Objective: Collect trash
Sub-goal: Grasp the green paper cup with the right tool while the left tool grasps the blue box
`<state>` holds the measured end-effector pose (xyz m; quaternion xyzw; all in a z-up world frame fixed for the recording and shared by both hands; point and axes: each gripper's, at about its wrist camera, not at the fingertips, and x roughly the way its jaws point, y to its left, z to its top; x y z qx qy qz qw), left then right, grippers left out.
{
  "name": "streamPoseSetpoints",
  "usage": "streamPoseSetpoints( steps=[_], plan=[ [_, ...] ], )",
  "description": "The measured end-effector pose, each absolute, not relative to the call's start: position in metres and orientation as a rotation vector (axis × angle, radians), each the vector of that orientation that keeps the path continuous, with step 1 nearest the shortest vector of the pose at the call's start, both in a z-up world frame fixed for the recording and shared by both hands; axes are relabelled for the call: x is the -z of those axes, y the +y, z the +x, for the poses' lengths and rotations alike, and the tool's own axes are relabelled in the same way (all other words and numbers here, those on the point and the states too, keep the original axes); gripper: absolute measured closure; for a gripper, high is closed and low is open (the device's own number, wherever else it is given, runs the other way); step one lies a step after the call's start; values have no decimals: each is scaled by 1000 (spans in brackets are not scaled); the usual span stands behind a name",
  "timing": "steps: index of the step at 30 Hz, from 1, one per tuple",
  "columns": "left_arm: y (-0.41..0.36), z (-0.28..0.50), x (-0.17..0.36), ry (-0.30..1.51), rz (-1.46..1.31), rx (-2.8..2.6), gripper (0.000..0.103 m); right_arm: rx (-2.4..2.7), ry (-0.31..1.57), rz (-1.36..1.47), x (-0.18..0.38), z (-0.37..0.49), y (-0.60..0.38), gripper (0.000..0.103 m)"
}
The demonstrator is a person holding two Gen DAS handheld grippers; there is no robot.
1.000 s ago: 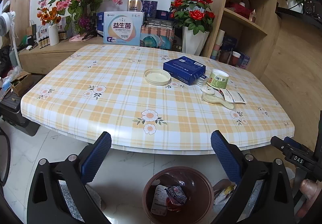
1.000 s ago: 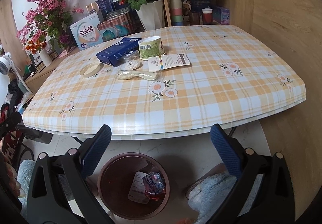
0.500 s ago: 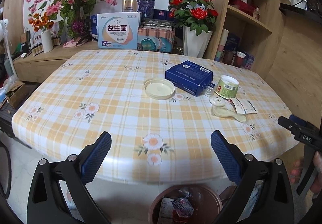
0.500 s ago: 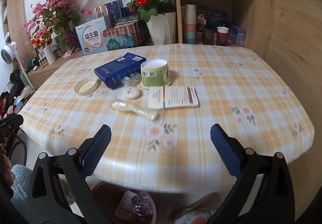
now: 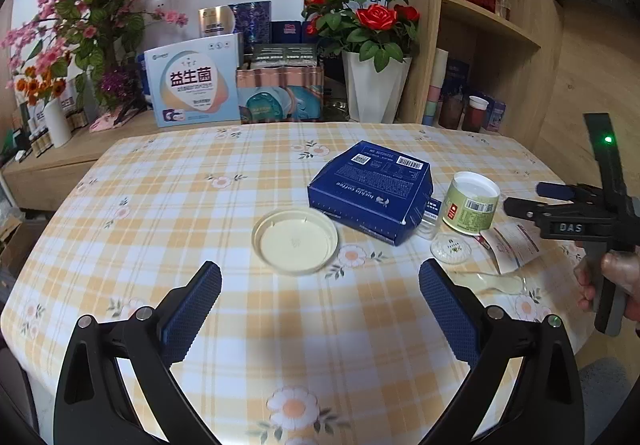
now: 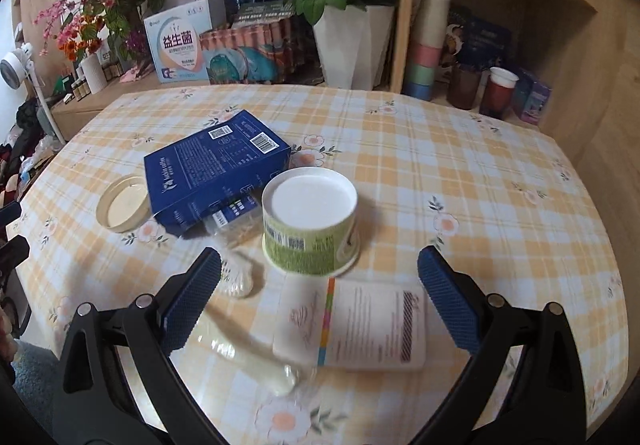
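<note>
Trash lies on the checked tablecloth: a round cream lid, a blue box, an upturned green paper cup, a clear plastic lid, a white packet and a clear plastic spoon. My left gripper is open, just short of the cream lid. My right gripper is open above the white packet, with the green cup just ahead, the blue box to its left and the spoon low between the fingers. The right gripper's body shows at the left view's right edge, in a hand.
Behind the table stand a white vase of red roses, printed boxes and pink flowers. A wooden shelf at the back right holds stacked cups. The near table edge lies under both grippers.
Both grippers have risen from below the table edge and moved forward over the tabletop. The floor bin has dropped out of view. Both stay open.
</note>
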<state>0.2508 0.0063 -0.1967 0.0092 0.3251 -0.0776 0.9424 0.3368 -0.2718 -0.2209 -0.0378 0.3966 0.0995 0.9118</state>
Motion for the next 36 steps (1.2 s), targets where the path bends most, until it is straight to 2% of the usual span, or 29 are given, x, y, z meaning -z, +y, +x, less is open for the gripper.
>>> streamPoseSetpoints(
  steps=[9, 11, 12, 21, 25, 36],
  plan=[
    [-23, 298, 212, 694, 85, 242, 6, -223, 936, -71, 247, 396, -262, 6],
    [-34, 307, 215, 713, 103, 270, 6, -256, 971, -58, 251, 401, -262, 14],
    [-42, 312, 216, 721, 121, 288, 6, -265, 981, -47, 251, 401, -263, 28],
    [-108, 345, 240, 732, 413, 338, 6, -304, 921, 85, 230, 383, -292, 28],
    [-116, 356, 253, 760, 509, 310, 16, -307, 897, 98, 220, 372, -307, 28],
    [-141, 372, 281, 764, 804, 214, 17, -303, 859, 160, 213, 366, -328, 28]
  ],
)
